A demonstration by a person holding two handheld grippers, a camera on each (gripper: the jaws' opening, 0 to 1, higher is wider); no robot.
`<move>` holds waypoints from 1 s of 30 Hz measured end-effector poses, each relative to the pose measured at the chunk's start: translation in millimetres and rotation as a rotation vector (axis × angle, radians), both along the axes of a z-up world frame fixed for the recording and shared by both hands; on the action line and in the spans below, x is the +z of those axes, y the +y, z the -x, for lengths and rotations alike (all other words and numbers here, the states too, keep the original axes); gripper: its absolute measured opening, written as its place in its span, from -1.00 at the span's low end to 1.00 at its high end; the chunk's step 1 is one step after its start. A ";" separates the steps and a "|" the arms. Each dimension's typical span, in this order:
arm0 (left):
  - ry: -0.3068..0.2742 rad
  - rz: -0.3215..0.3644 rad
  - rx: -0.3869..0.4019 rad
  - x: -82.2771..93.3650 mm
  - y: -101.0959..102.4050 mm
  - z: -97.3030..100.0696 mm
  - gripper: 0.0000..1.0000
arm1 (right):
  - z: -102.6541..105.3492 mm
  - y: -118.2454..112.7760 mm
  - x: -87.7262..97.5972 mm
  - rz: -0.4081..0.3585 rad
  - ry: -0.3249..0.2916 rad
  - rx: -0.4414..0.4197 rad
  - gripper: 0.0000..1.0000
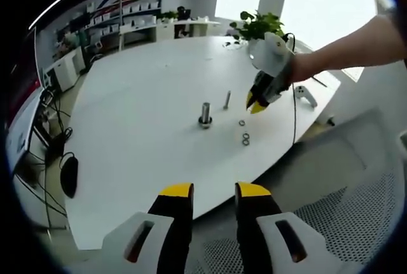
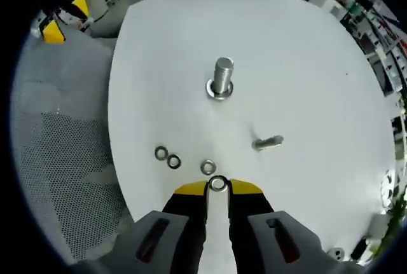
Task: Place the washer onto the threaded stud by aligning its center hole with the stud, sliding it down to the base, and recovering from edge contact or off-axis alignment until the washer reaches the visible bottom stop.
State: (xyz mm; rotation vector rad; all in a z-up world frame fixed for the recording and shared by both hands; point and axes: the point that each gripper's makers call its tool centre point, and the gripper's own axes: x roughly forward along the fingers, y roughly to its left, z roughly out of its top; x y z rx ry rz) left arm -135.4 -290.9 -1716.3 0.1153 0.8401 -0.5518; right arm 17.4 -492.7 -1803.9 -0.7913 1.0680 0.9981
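The threaded stud (image 2: 222,75) stands upright on the white table (image 2: 305,64), with a ring around its base. A small steel washer (image 2: 218,184) sits between the yellow tips of my right gripper (image 2: 217,188), which is shut on it, short of the stud. In the left gripper view the right gripper (image 1: 257,103) hangs over the table just right of the stud (image 1: 205,114), held by a person's hand. My left gripper (image 1: 213,192) stands open and empty off the table's near edge.
Three loose washers (image 2: 173,161) lie on the table in front of the right gripper. A loose bolt (image 2: 268,142) lies right of the stud. A mesh chair seat (image 2: 63,159) sits beside the table edge. A potted plant (image 1: 259,26) stands at the far end.
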 end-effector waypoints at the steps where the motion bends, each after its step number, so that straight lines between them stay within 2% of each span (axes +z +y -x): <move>1: -0.001 -0.002 -0.004 -0.1 -0.4 0.2 -0.52 | -6.6 2.5 6.5 -0.030 -0.019 -0.018 -0.76; 6: -0.008 0.005 0.000 1.5 0.0 -0.8 -0.52 | -26.9 5.2 24.4 -0.063 -0.056 -0.058 -0.75; 11: -0.001 0.004 -0.003 0.7 -0.4 0.0 -0.52 | -41.5 14.4 30.8 -0.071 -0.078 -0.059 -0.75; 20: -0.004 0.007 -0.006 1.0 -0.8 -0.5 -0.53 | -46.6 24.9 19.3 0.007 -0.090 0.046 -0.75; 25: 0.009 0.002 -0.015 -1.6 -1.6 1.0 -0.53 | -49.7 20.8 13.6 0.039 -0.094 0.065 -0.75; 30: -0.002 0.005 -0.014 0.4 -1.7 -0.1 -0.53 | -50.4 20.0 12.5 0.035 -0.086 0.063 -0.74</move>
